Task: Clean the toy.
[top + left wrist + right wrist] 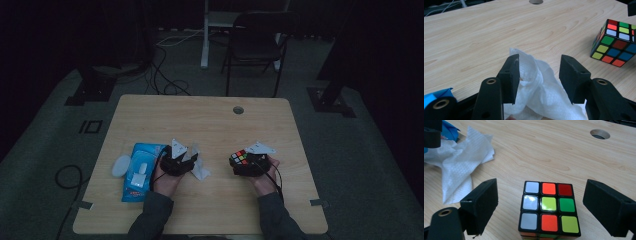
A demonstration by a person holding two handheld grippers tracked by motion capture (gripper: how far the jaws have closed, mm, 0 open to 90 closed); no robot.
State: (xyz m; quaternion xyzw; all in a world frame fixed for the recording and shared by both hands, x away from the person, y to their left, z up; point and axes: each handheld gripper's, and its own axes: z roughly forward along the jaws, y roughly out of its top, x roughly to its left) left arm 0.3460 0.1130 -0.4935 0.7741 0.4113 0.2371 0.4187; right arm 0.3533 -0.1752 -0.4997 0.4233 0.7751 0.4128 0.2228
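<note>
Right gripper [540, 207] jaws stand wide, the puzzle cube [549, 207] on the table [536, 152] between them, untouched. Left gripper [540, 77] jaws gape around a crumpled white wipe [536, 82], blue wipe pack [137, 170] beside

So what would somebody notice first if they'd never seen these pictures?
Probably the bright puzzle cube, sitting on the table between the open jaws of the right gripper. Next, the crumpled white tissue lying between the open jaws of the left gripper, with a blue pack of wipes beside that hand.
</note>
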